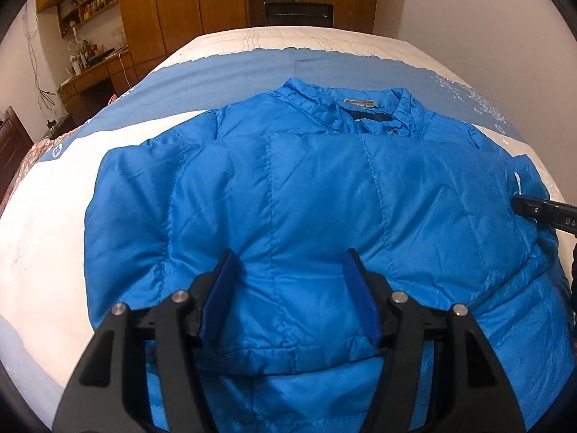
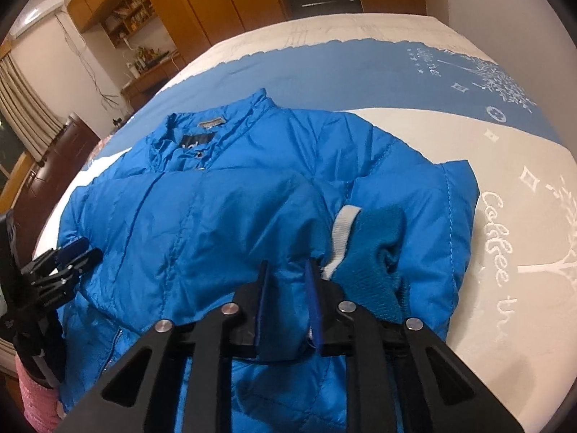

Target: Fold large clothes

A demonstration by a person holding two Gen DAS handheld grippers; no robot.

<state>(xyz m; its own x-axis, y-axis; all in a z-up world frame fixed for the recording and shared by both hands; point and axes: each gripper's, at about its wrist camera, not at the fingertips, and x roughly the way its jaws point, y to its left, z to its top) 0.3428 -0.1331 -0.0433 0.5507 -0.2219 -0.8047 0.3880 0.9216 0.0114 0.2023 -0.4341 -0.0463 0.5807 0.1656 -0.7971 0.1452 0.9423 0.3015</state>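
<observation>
Shiny blue nylon, quilted and puffy: the jacket [image 1: 288, 198] lies spread on the bed [image 1: 43, 216], collar [image 1: 346, 108] at the far end, with a sleeve [image 2: 223, 216] folded across the chest. It looks light and soft, full of trapped air, so it will probably spring back after each fold and need pressing flat. The shell looks slick; a shallow pinch on a smooth panel may slide off.

The right tool [image 2: 288, 281] has its jaws narrow, pinching a bunch of the sleeve's fabric near the ribbed cuff [image 2: 375, 259]. The knit cuff and its white band [image 2: 342, 231] look grippier than the shell, and seams or hems give thicker bites.

The left tool [image 1: 288, 288] hangs with its jaws wide over the jacket's lower middle, holding nothing. Just below it runs a hem edge [image 1: 281, 355], a sensible hold for the next fold towards the collar, taken deep enough to catch every layer.
</observation>
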